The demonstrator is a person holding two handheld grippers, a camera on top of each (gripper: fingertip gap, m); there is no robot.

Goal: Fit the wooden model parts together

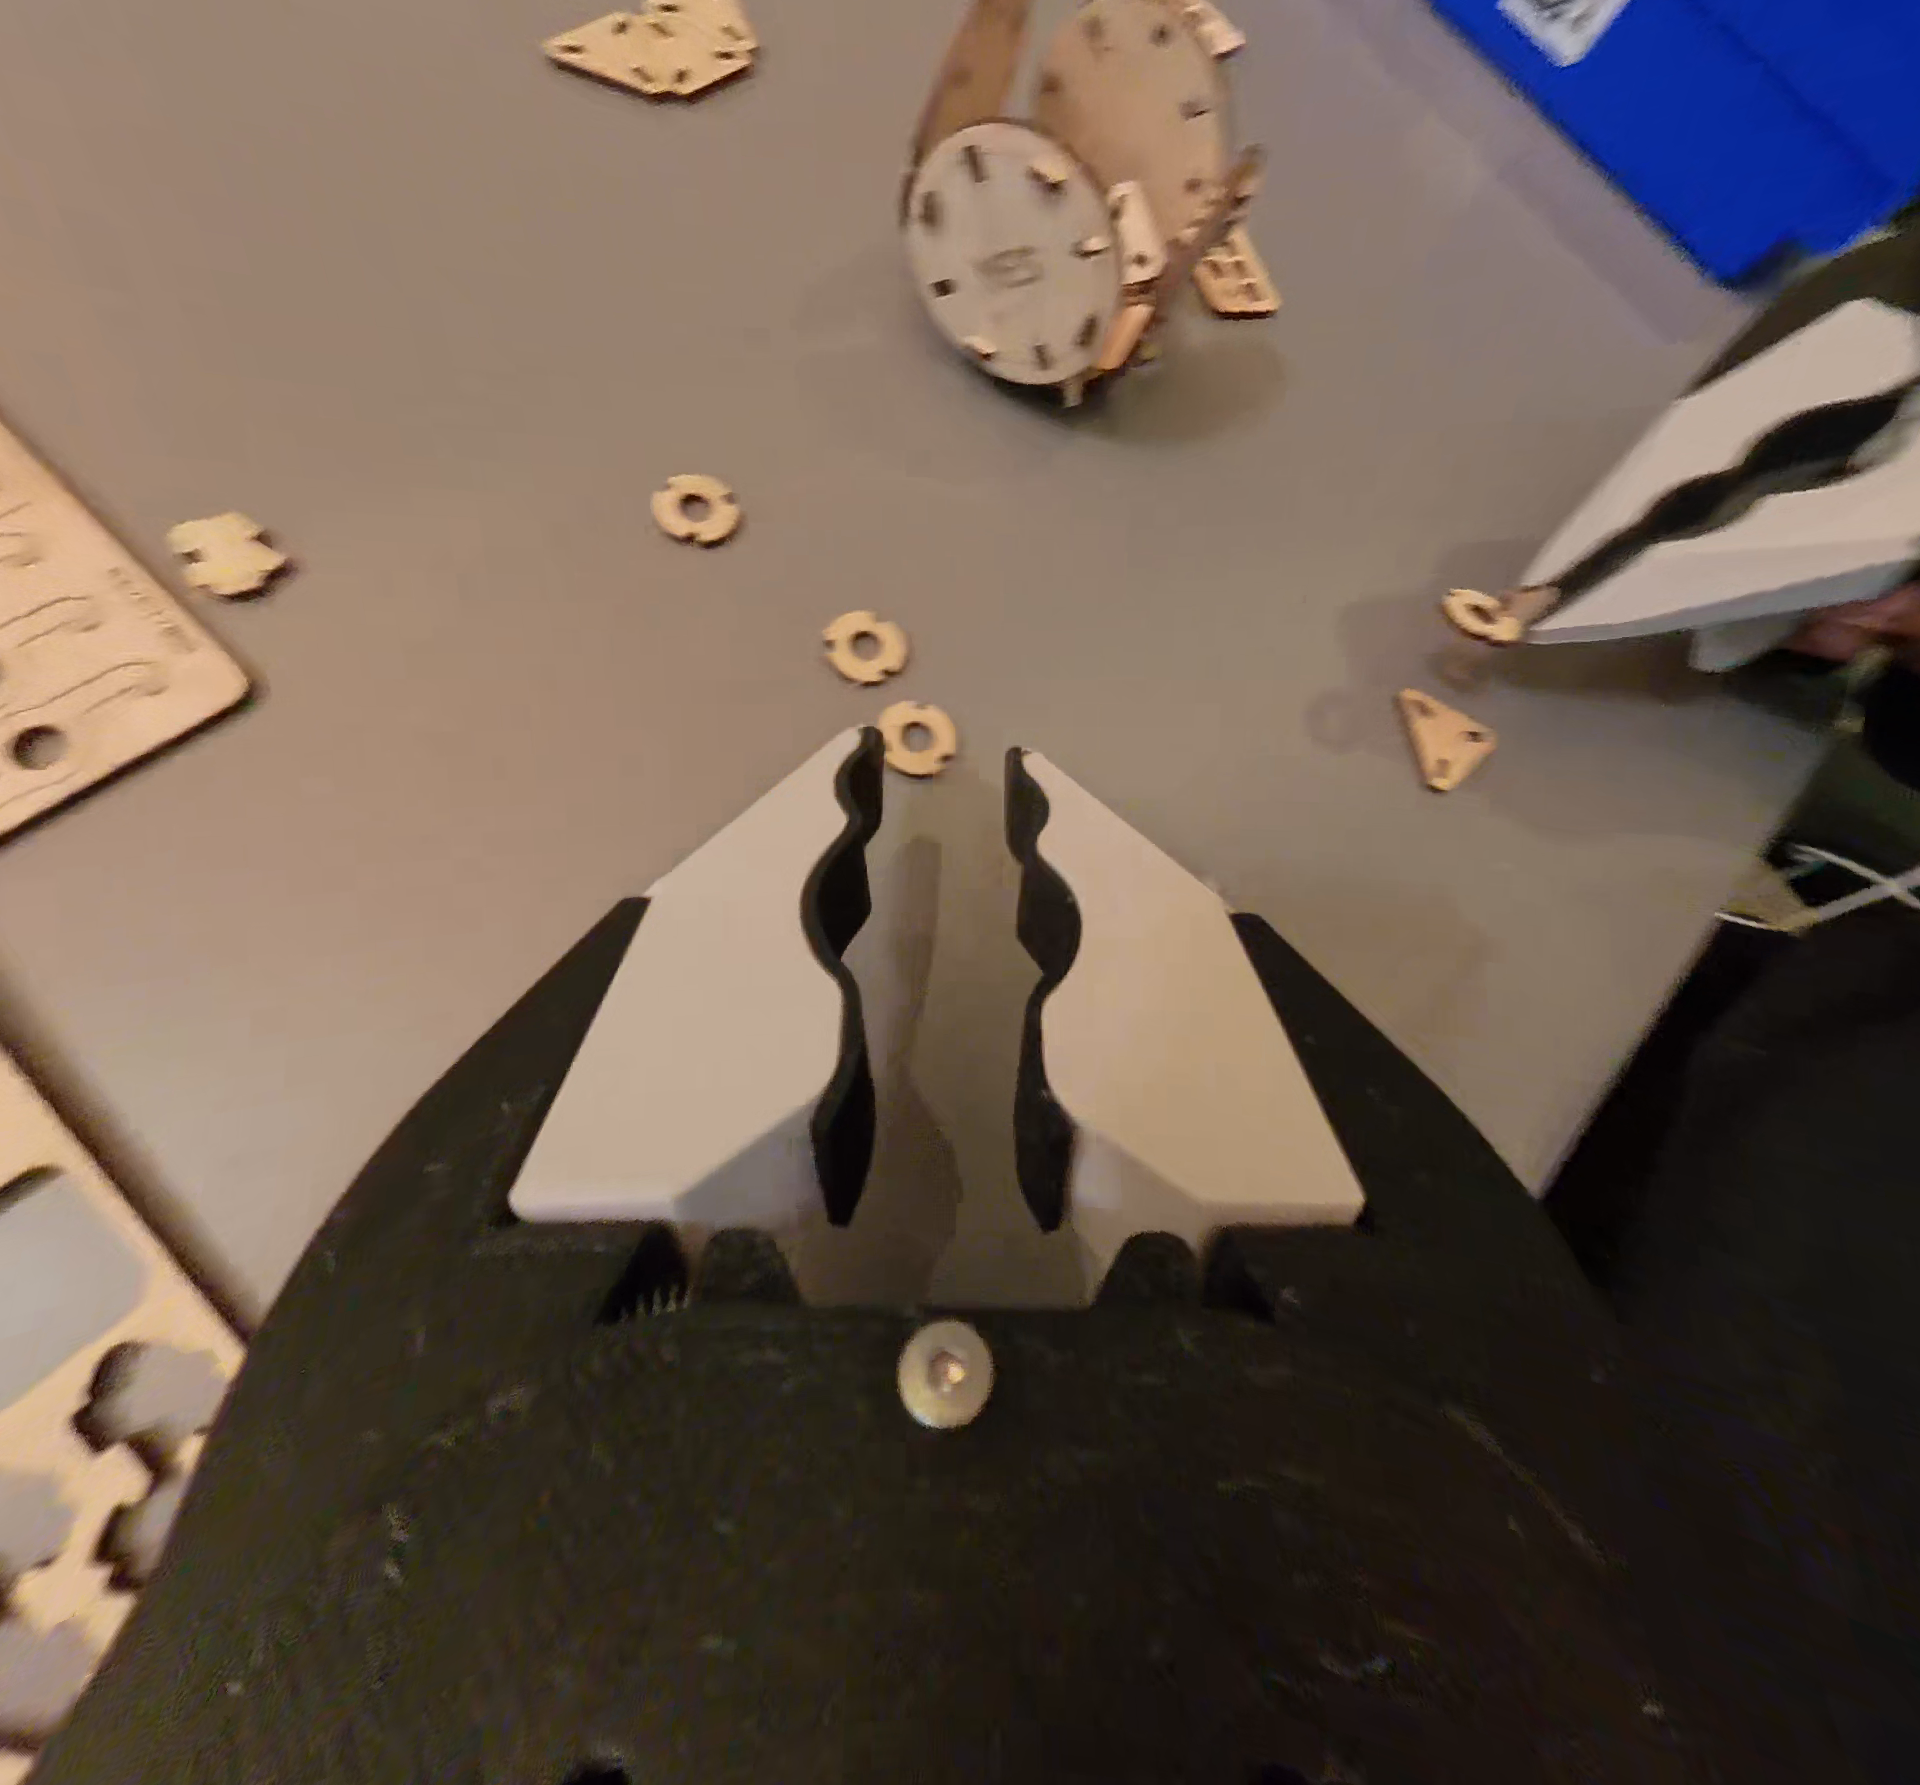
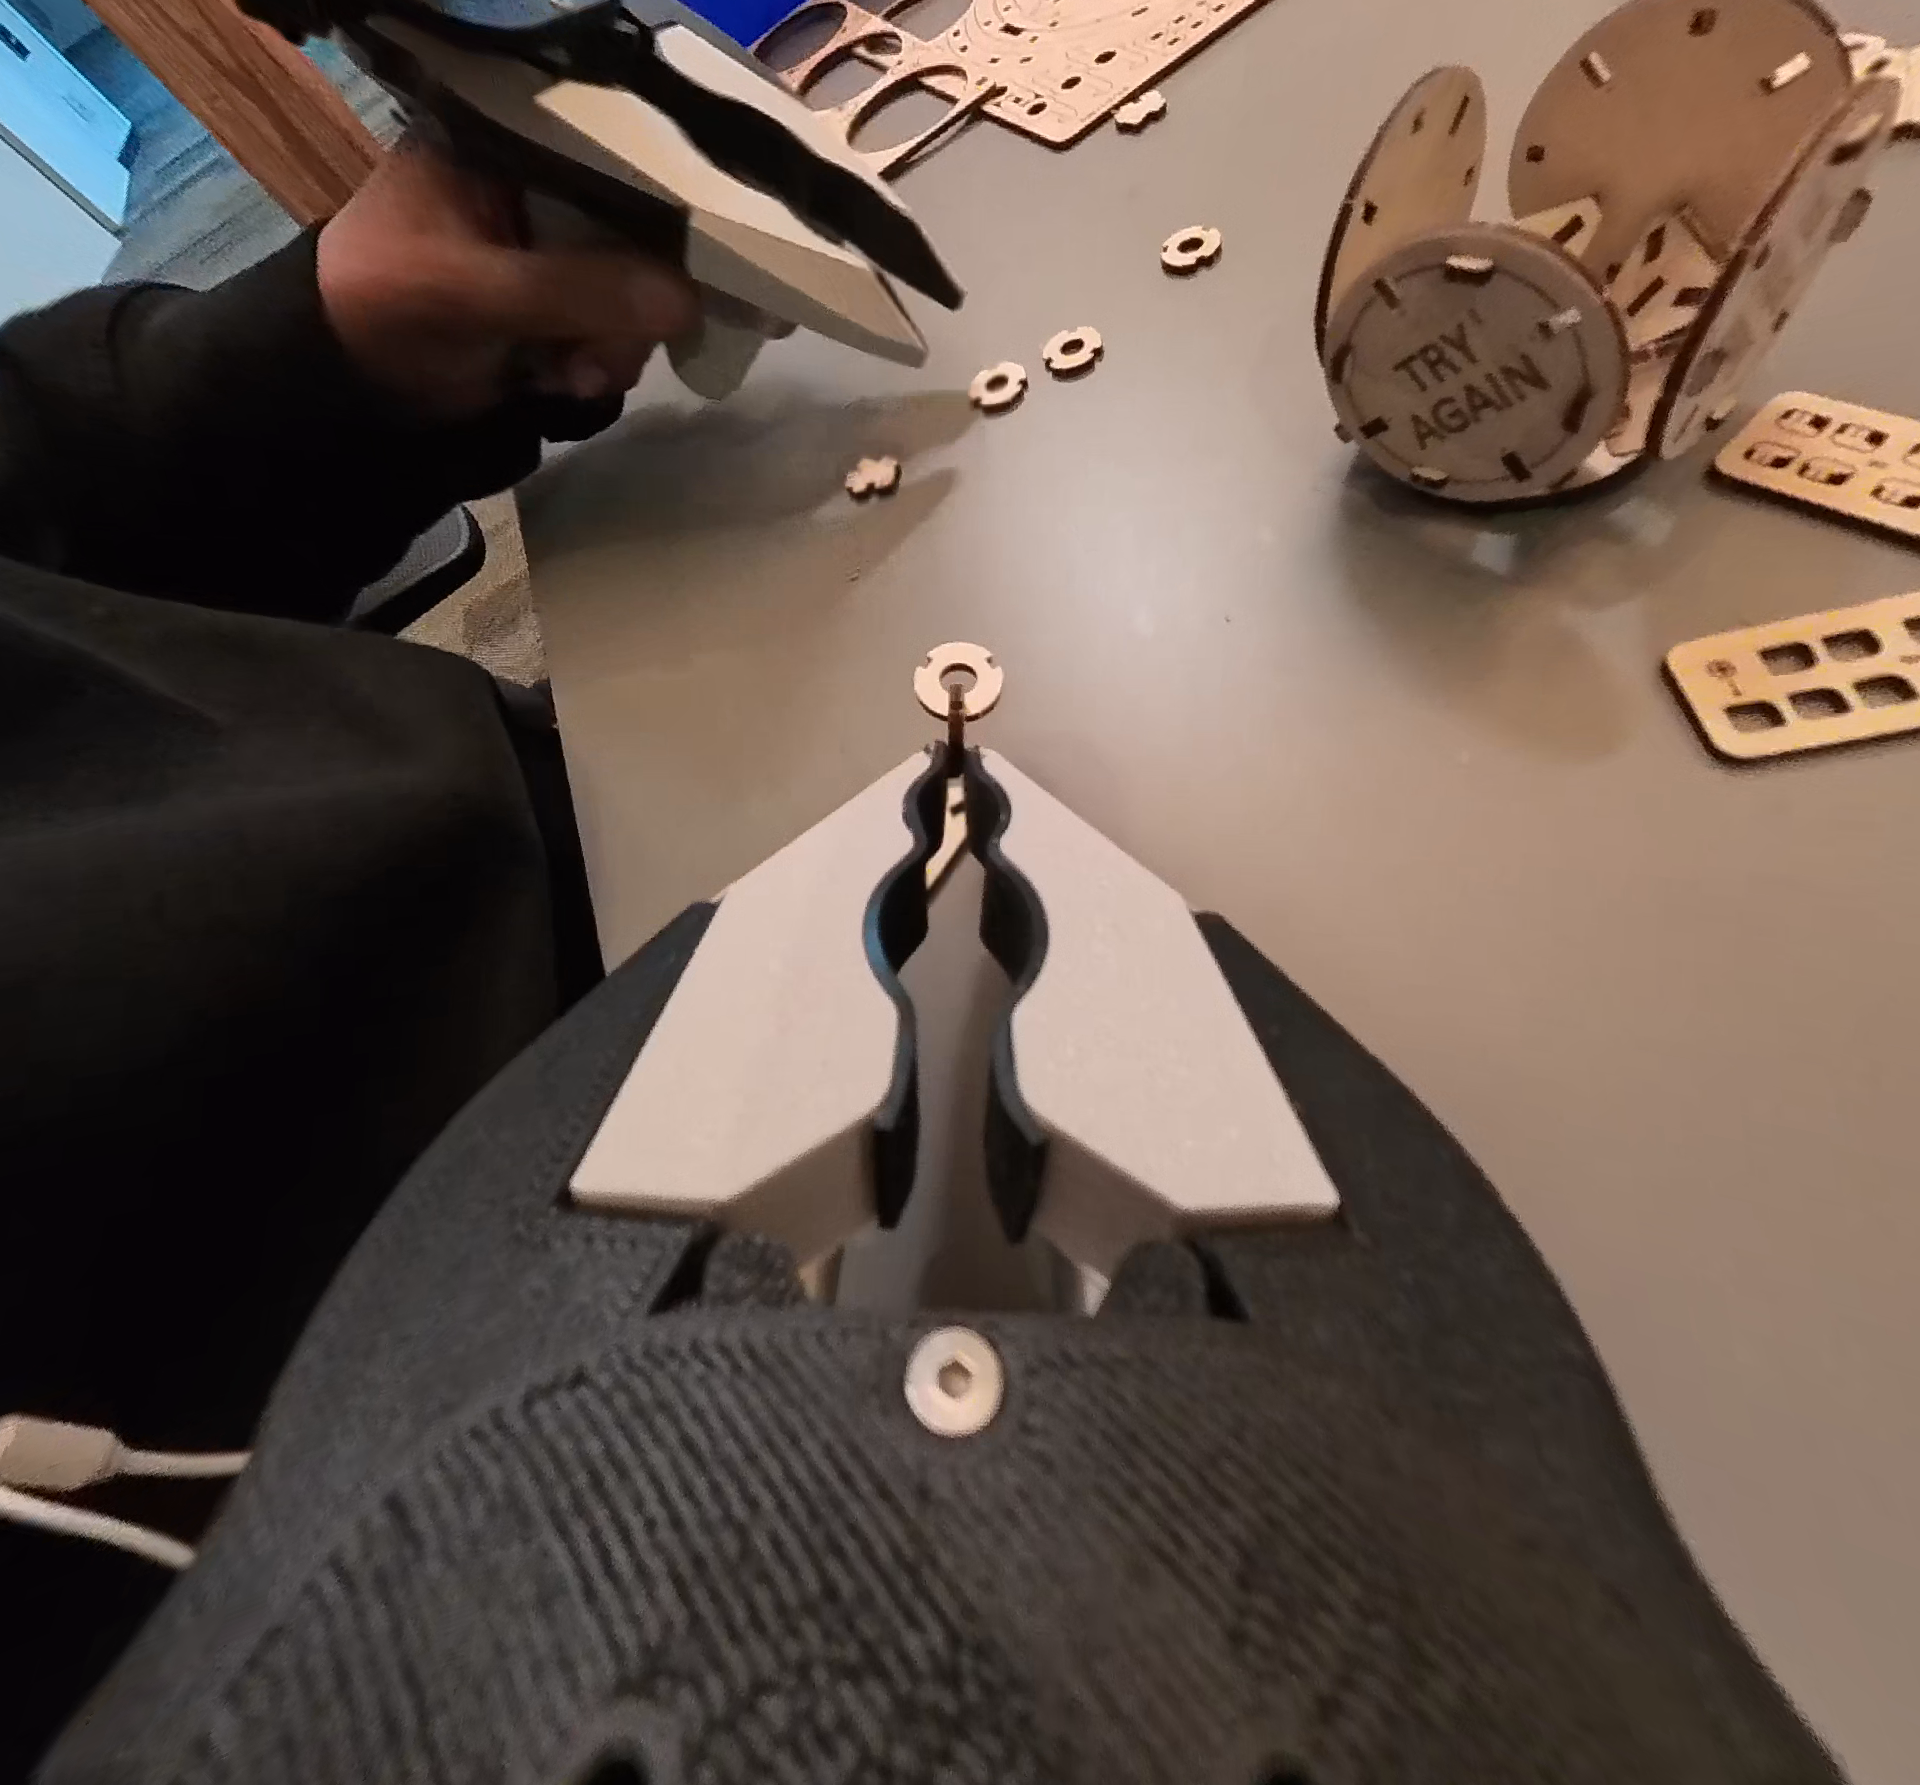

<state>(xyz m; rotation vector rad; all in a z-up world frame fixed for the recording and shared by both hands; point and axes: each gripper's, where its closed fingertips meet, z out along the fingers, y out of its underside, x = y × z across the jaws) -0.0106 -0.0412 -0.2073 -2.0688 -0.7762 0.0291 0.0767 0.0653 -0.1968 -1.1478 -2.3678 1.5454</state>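
While the left gripper (image 1: 943, 756) hovers low over the grey table (image 1: 416, 301), its two black-lined fingers stand apart with nothing between them. A small wooden ring with notched rim (image 1: 916, 738) lies flat on the surface just past the tips, close against the left finger (image 1: 860, 769) and off the centre of the gap; whether it touches that finger cannot be told. Two more notched rings (image 1: 865, 648) (image 1: 697, 509) lie farther out along the same line, toward the middle of the table. The right gripper (image 2: 954, 756), near the table's right edge in the left wrist view, has its fingers closed on a thin wooden strip (image 2: 953, 733) held edge-on, pinched between the pads at the very tips. A flat wooden washer (image 2: 957, 681) sits at the strip's far end, with the strip's tip at its centre hole. A small wooden triangle (image 1: 1442, 738) lies on the surface just beside that gripper. A partly built wooden drum of round slotted discs (image 1: 1003, 265) stands toward the far side of the table. Cut-out plywood sheets (image 1: 94, 644) rest at the left edge, and a blue bin (image 1: 1662, 52) sits at the far right corner.
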